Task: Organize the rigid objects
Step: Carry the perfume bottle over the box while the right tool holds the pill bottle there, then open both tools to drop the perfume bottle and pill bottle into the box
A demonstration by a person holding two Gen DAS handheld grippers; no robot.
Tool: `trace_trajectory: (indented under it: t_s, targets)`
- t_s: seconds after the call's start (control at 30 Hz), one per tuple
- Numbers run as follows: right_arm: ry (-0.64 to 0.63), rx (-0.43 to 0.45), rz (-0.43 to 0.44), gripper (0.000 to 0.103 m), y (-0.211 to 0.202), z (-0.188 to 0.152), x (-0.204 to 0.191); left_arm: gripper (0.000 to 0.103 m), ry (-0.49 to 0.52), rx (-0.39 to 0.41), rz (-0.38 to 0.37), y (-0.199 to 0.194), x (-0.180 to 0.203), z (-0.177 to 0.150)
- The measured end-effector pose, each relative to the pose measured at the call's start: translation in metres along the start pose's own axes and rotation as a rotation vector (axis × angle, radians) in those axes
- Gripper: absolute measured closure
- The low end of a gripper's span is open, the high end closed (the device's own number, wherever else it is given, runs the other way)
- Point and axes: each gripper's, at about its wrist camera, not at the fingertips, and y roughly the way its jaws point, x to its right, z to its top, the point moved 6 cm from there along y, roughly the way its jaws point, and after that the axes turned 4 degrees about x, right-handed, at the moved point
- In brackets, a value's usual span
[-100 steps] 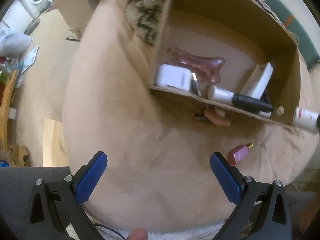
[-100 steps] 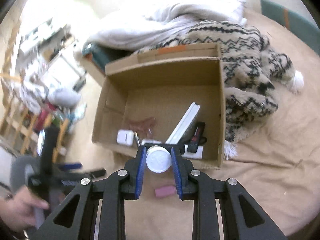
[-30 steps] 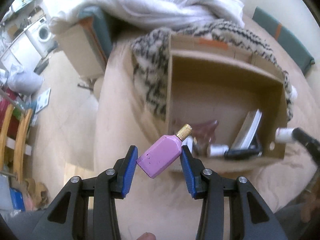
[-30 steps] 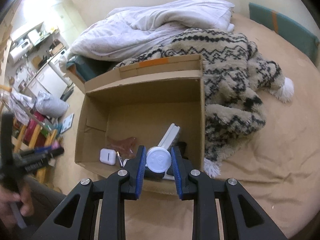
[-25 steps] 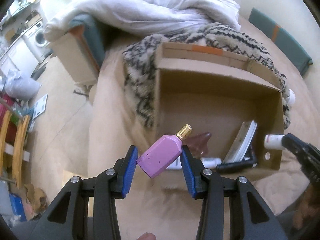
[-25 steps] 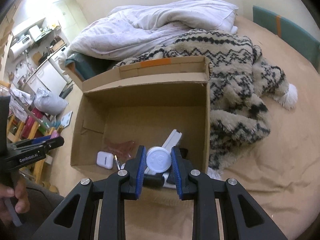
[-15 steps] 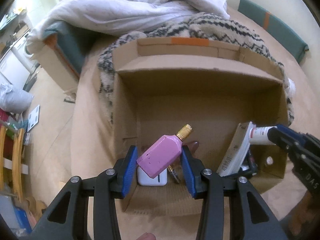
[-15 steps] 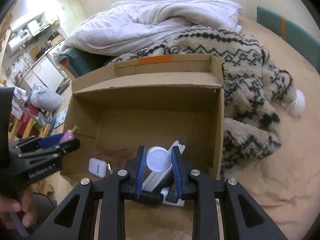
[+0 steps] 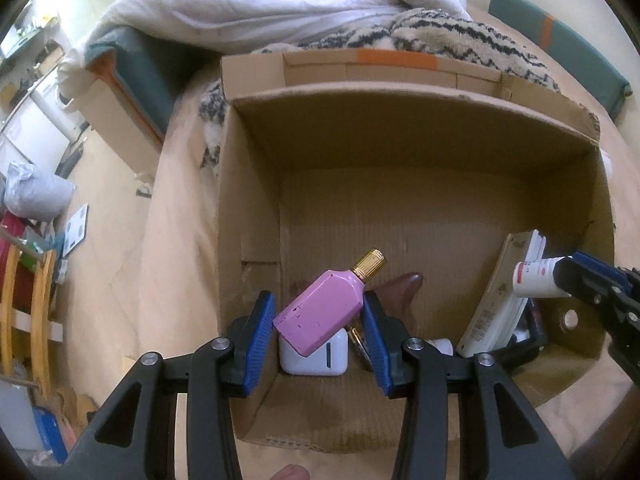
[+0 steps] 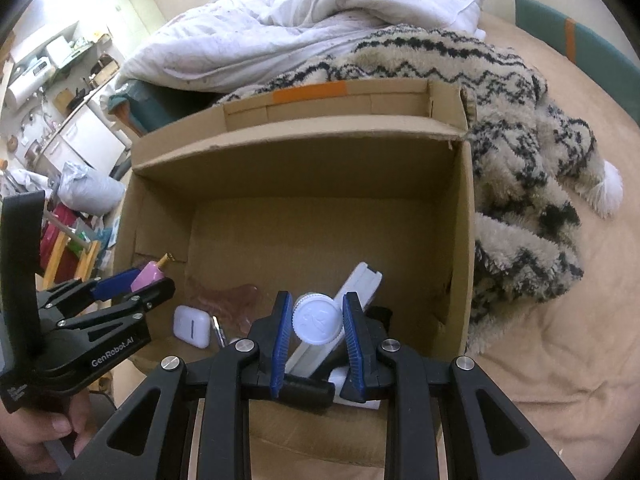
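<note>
An open cardboard box [image 9: 420,108] [image 10: 304,136] sits on a tan bed. My left gripper [image 9: 320,328] is shut on a pink bottle [image 9: 320,316] with a gold cap, held tilted over the box's near left corner; the left gripper [image 10: 132,284] and pink bottle [image 10: 149,274] also show at the left of the right wrist view. My right gripper [image 10: 316,328] is shut on a white tube [image 10: 318,320], cap facing the camera, over the box's near right; the right gripper [image 9: 576,280] and white tube [image 9: 536,278] appear at the right edge of the left wrist view.
Inside the box lie a white earbud case [image 9: 314,354] [image 10: 192,326], a reddish-brown flat piece [image 9: 400,286], a white slab [image 9: 500,296] leaning on the right wall, and a black item [image 10: 306,392]. A patterned fleece blanket [image 10: 520,184] and white duvet [image 10: 320,20] lie behind.
Both grippers have moved forward and down from before the box to over its inside, still holding the pink bottle and the white tube. The box now fills both views.
</note>
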Motion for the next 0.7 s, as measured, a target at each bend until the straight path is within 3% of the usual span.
trace_trajectory:
  t_s: [0.53,0.6,0.63,0.67,0.7]
  targets:
    - [0.053,-0.020,-0.021,0.073,0.004,0.001,0.011,0.060,0.015,0.009,-0.003,-0.003,0.006,0.000]
    - [0.061,-0.008,-0.016,0.055,0.001,0.003,0.011,0.038,0.008,0.006,-0.005,-0.003,0.005,0.000]
    - [0.066,0.010,-0.010,0.032,-0.002,0.005,0.011,0.037,0.004,0.010,-0.013,-0.004,0.005,0.001]
    - [0.073,0.038,-0.001,0.025,-0.007,0.008,0.011,0.036,0.002,0.012,-0.017,-0.005,0.006,0.001]
    - [0.078,0.055,0.009,0.025,-0.010,0.010,0.010,0.030,0.003,0.013,-0.018,-0.005,0.006,0.002]
